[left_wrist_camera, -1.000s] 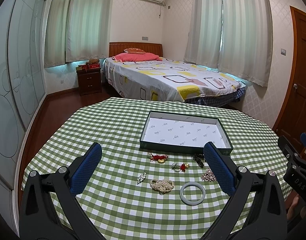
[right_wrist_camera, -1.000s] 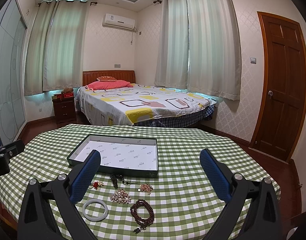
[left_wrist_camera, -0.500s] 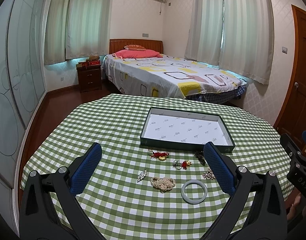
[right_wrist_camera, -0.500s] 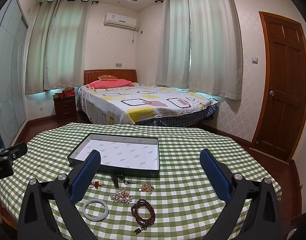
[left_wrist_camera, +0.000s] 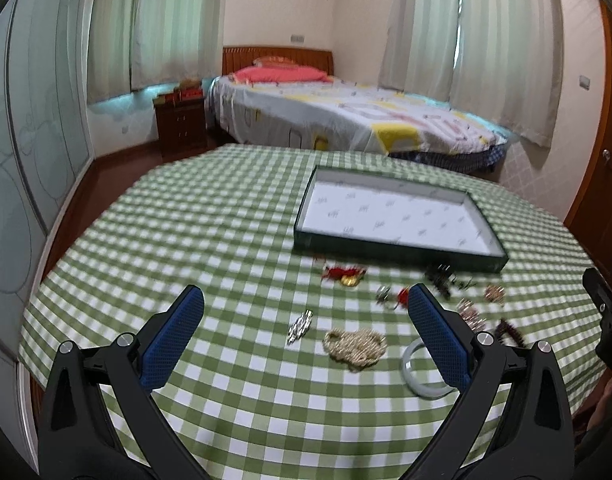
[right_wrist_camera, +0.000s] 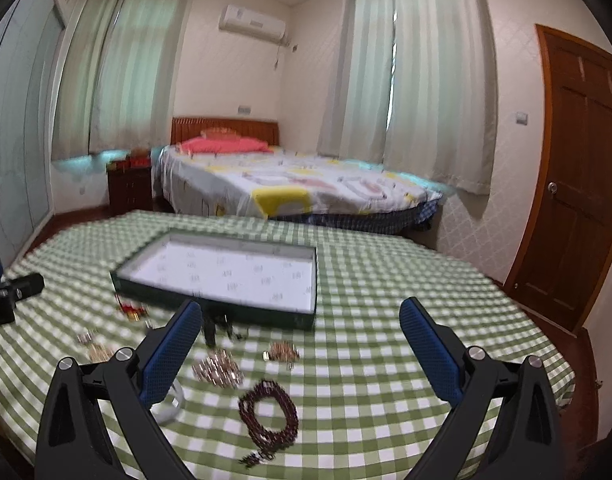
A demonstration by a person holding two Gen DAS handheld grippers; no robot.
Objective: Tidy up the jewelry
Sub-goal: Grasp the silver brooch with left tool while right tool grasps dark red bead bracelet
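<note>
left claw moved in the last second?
Yes. The left claw has dipped down toward the table: against the bed, its view shows the tray and beige necklace larger and nearer.

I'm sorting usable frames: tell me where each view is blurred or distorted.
Left wrist view: motion blur smears the small jewelry near the tray; left gripper is sharp; fisheye bends the room edges. Right wrist view: heavier blur over the tablecloth and bead bracelet; right gripper is sharp.

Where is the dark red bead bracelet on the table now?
In the right wrist view, the dark red bead bracelet lies on the green checked tablecloth, nearer the camera than the dark green tray, between the open right gripper's fingers.
</note>
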